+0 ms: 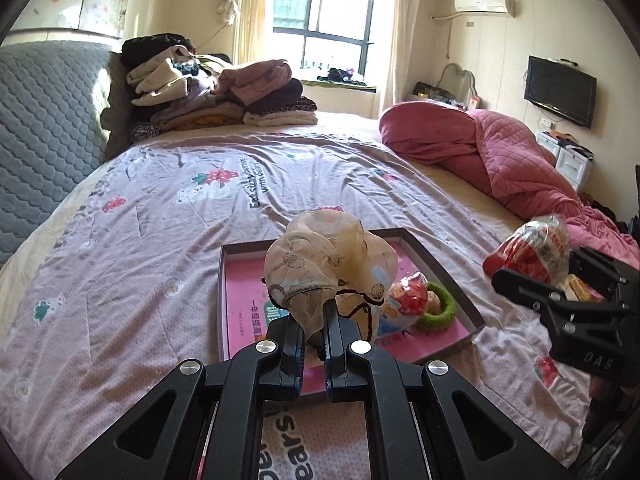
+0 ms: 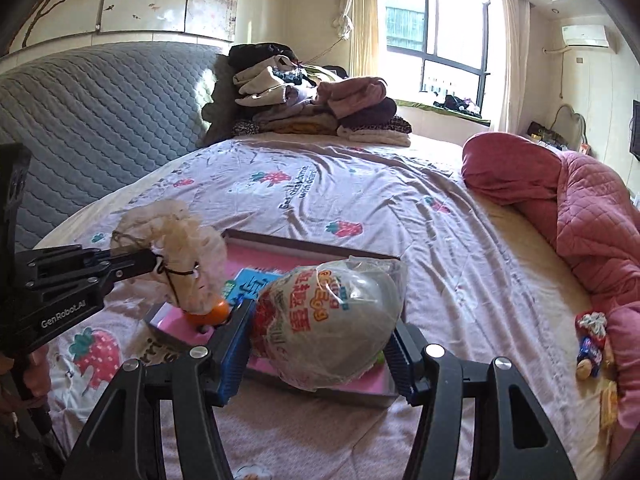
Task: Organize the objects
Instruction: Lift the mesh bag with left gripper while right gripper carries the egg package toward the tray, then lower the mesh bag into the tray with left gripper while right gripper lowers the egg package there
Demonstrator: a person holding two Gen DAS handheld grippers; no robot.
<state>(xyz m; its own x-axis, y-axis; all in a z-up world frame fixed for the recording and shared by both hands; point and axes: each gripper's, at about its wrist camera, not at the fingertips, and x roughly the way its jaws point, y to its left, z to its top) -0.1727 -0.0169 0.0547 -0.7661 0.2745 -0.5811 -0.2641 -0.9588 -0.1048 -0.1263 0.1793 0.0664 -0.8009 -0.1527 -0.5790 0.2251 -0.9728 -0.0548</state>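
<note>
A pink-lined tray (image 1: 448,280) with a dark rim lies on the bed near its front edge; it also shows in the right wrist view (image 2: 304,256). My left gripper (image 1: 314,320) is shut on a beige mesh drawstring pouch (image 1: 320,264) and holds it above the tray; the pouch also shows in the right wrist view (image 2: 180,248). My right gripper (image 2: 320,344) is shut on a clear snack bag (image 2: 332,320) with red print, held over the tray's near edge; the bag also shows in the left wrist view (image 1: 532,252). A green ring toy (image 1: 438,306) and a small red packet (image 1: 408,294) lie in the tray.
A pink quilted blanket (image 1: 500,152) is bunched at the right of the bed. Folded clothes (image 1: 212,88) are stacked at the far side by the grey headboard (image 1: 44,128). Small wrapped snacks (image 2: 590,340) lie at the right by the blanket.
</note>
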